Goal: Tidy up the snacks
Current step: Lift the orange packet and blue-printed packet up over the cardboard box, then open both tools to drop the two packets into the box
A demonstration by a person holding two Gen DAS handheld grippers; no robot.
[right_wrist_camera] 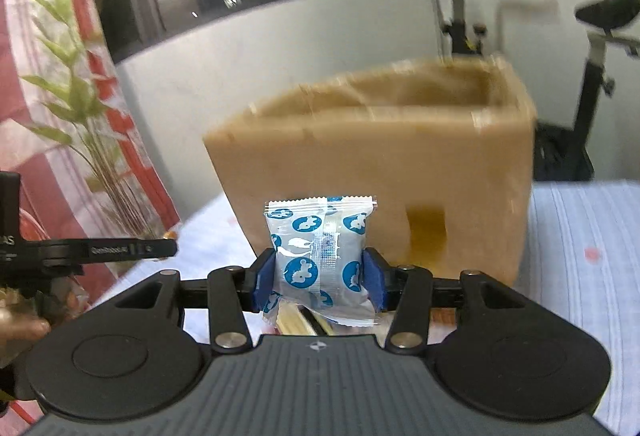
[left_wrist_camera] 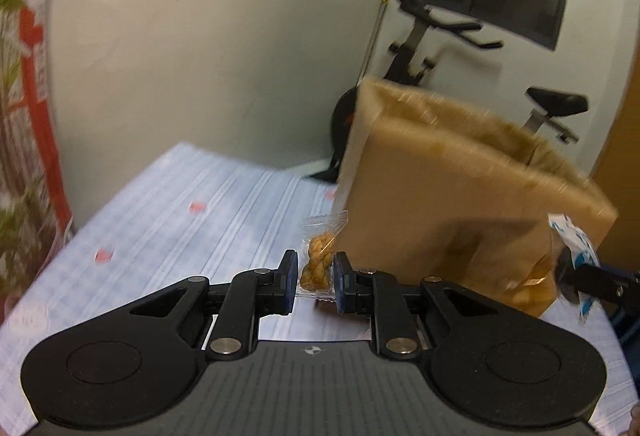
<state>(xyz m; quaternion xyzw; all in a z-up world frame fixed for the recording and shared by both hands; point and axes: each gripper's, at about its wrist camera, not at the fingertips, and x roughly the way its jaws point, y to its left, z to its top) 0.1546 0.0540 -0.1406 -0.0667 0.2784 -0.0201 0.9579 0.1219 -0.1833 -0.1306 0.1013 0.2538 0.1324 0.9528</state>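
Observation:
In the left wrist view my left gripper [left_wrist_camera: 316, 278] is shut on a clear packet holding a golden twisted pastry [left_wrist_camera: 318, 264], held above the table. A tan open-topped box [left_wrist_camera: 452, 172] stands just ahead and to the right. In the right wrist view my right gripper [right_wrist_camera: 319, 278] is shut on a white packet with blue round prints [right_wrist_camera: 318, 248], in front of the same box [right_wrist_camera: 380, 164]. That packet [left_wrist_camera: 572, 240] and the right gripper's fingers [left_wrist_camera: 568, 270] show at the right edge of the left wrist view. The left gripper's finger [right_wrist_camera: 120, 249] reaches in at the left of the right wrist view.
The table carries a pale blue striped cloth [left_wrist_camera: 180, 204] with small red marks. An exercise bike [left_wrist_camera: 420, 48] stands behind the box by the wall. A green plant [right_wrist_camera: 80, 108] and a red-patterned curtain [right_wrist_camera: 24, 76] are at the left. A hand [right_wrist_camera: 20, 324] shows at the left edge.

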